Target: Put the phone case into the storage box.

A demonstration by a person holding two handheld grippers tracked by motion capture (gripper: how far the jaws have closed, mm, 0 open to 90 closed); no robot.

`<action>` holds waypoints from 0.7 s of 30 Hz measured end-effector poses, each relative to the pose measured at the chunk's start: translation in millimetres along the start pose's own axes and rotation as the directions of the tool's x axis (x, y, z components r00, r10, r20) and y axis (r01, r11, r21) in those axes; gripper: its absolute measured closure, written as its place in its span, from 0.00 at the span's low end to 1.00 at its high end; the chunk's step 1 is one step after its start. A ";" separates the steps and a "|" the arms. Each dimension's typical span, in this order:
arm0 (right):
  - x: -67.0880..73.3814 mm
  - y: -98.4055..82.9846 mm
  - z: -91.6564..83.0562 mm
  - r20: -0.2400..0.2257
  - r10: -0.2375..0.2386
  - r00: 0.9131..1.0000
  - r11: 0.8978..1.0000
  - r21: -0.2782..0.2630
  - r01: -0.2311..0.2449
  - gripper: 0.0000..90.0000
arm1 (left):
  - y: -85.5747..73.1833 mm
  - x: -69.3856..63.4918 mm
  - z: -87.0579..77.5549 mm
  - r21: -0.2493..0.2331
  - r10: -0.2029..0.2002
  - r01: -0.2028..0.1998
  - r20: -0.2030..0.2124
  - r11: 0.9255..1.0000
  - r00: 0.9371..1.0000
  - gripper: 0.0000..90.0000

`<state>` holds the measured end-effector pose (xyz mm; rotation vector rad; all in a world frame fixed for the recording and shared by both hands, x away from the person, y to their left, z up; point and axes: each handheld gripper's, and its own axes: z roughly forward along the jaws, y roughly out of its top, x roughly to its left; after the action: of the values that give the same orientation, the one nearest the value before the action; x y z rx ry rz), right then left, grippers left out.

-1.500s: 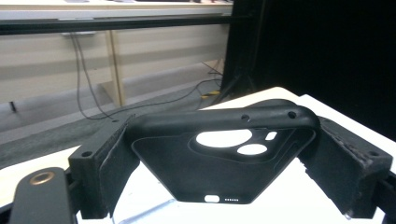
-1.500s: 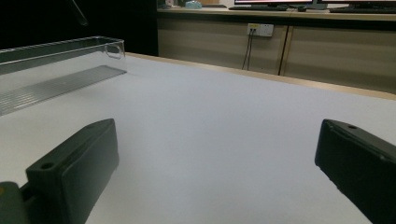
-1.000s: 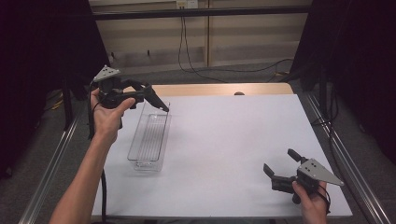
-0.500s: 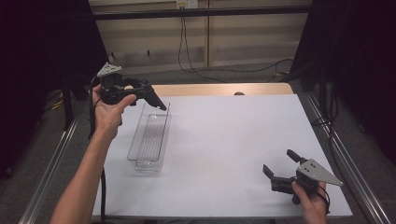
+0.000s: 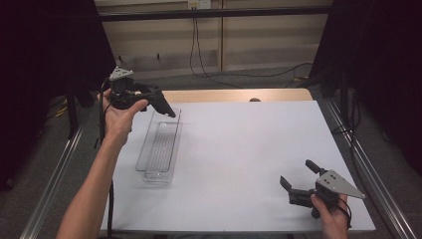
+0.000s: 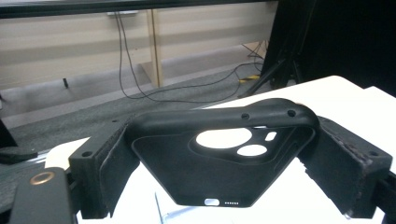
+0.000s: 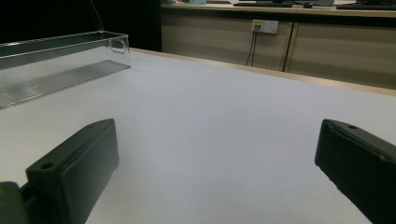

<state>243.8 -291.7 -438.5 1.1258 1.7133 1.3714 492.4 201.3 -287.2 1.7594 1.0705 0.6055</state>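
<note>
— Where's the phone case [image 6: 219, 158]?
— Clamped between the left gripper [image 5: 161, 107] jaws, in the air at upper left of the high view, just above the far end of the clear tray [image 5: 159, 149]. Seen close in the left gripper view: black, camera cutout up, pinched across its width by both pads.

— And the tray's lie?
— Long and narrow, running from near the lower-middle left of the frame up toward the far table edge, long axis nearly away from the person. Directly below and slightly toward the bottom of the frame from the held case.

— So the coming move?
— Probably a short drop, down and back a little, with the case's length turned along the tray's length; otherwise likely to catch a side wall.

— Other hand?
— Right gripper [image 5: 298, 186] at lower right, jaws spread wide, holding nothing, resting low by the white table [image 5: 249, 149]. Well apart from the tray; left far nearer.
</note>
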 end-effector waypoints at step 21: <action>-0.2 -0.6 -0.2 -0.004 0.001 1.000 1.000 0.002 -0.001 0.00 | -6.7 -9.0 25.1 0.049 -0.014 0.019 -0.084 0.999 0.996 0.16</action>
<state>243.5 -292.0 -439.1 1.1263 1.7176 1.3740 504.8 182.8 -303.2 1.7794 1.1654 0.6520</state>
